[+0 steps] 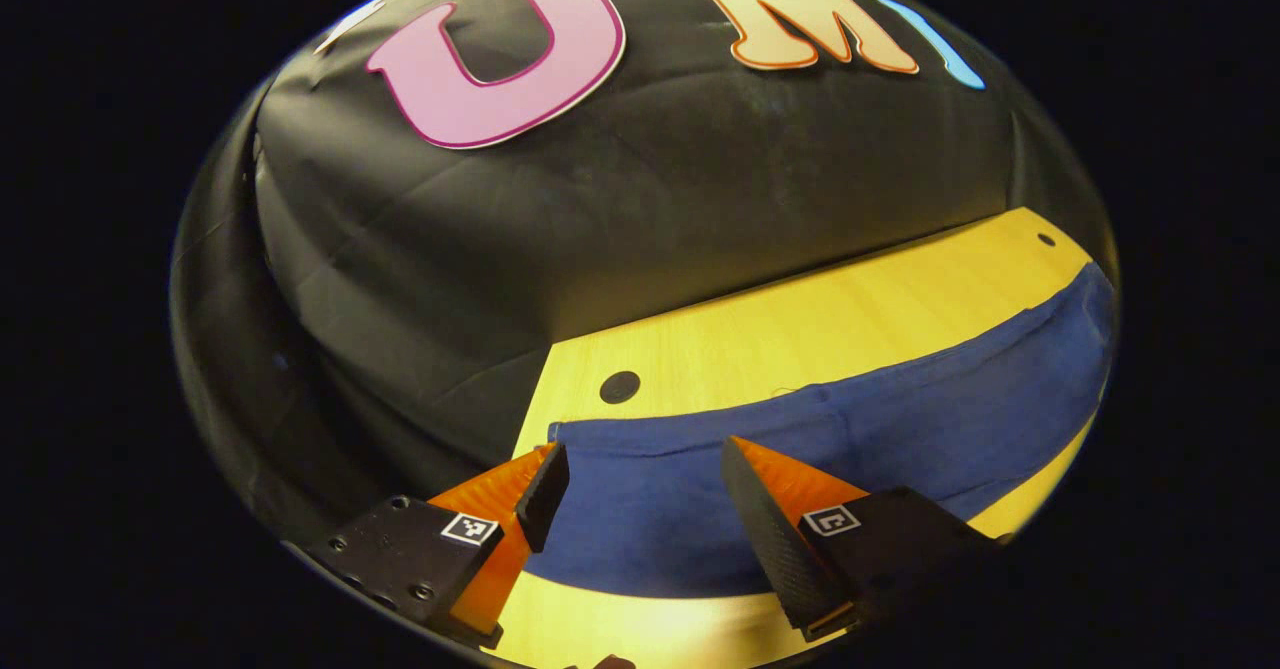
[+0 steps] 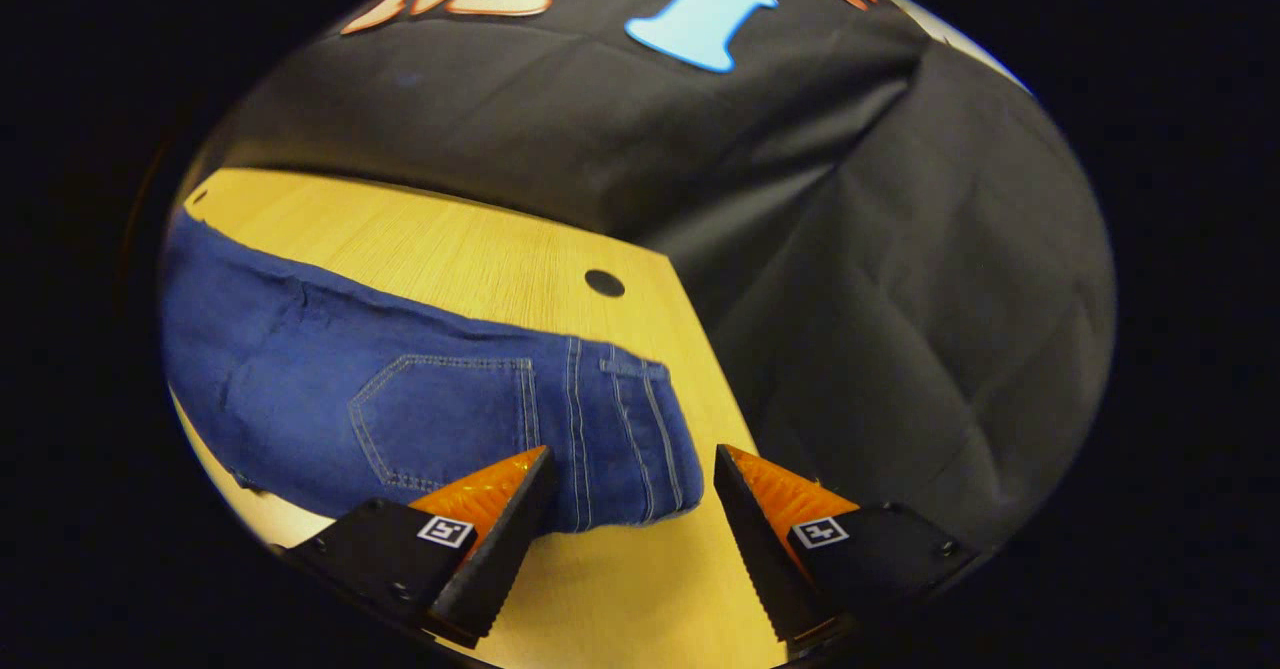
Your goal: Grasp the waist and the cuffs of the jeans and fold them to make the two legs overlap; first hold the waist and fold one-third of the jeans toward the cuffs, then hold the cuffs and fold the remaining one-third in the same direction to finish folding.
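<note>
Jeans (image 2: 440,419) lay flat on the yellow surface (image 2: 480,259), lower left of frame. Left gripper (image 1: 640,489) and right gripper (image 2: 630,489): jaws wide apart, holding nothing.

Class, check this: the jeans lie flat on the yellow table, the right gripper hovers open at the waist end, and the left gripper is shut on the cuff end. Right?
Not quite. In the left gripper view the left gripper is open, its fingers apart above the jeans. The rest holds: jeans on the yellow table, right gripper open at the waist.

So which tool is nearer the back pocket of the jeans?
Right. The right tool hangs open at the waist end, beside the back pocket. The left tool hangs open at the cuff end of the jeans.
</note>
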